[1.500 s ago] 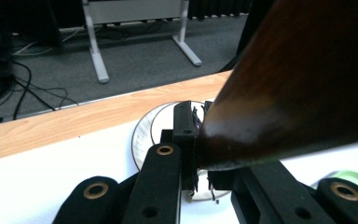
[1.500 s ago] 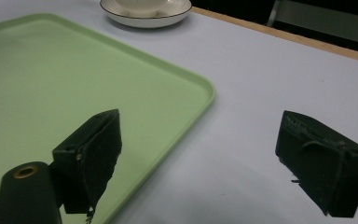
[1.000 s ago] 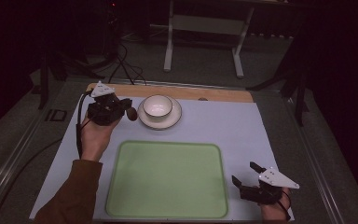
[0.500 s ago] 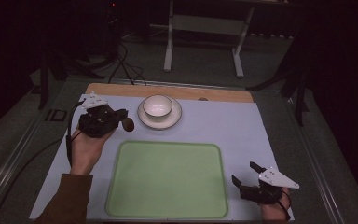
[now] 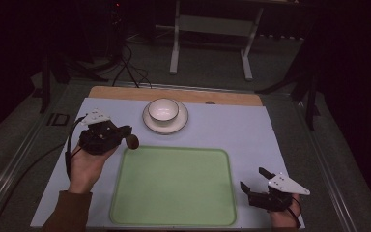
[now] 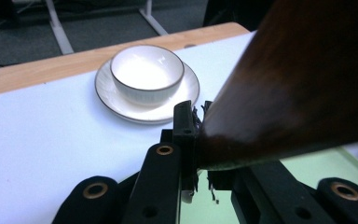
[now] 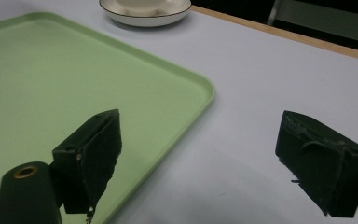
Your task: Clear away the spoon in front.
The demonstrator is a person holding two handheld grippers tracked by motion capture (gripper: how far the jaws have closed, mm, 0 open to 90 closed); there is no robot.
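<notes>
Left gripper point(image 5: 125, 137): black jaws clamped on a dark brown, glossy wooden piece point(image 5: 132, 141), rounded at its visible end. In the left gripper view the wooden piece point(image 6: 298, 84) looms large at upper right, pinched at its lower edge between the 2 pads. Its full shape cannot be told.

Landmark: pale green rectangular plastic tray point(image 5: 174, 188), lying flat on the light blue table mat point(image 5: 232, 125). The held piece hangs just off the tray's far-left corner, above the mat; whether it touches the mat cannot be told. The left hand point(image 5: 84, 164) sits left of the tray.

Beyond the tray's far edge, a little left of its middle: white ceramic bowl point(image 5: 163, 110) with a dark rim, upright on a white saucer point(image 5: 178, 124). Bowl looks empty. It stands near the held piece, apart from it, on the far side.

Right gripper point(image 5: 256, 180): just off the tray's near-right corner, jaws spread wide, nothing between them. In the right gripper view, 1 jaw stands over the tray's rim point(image 7: 200, 100), the other over bare mat.

Tray surface bare. A light wooden table edge point(image 5: 222, 96) runs along the far side of the mat.
</notes>
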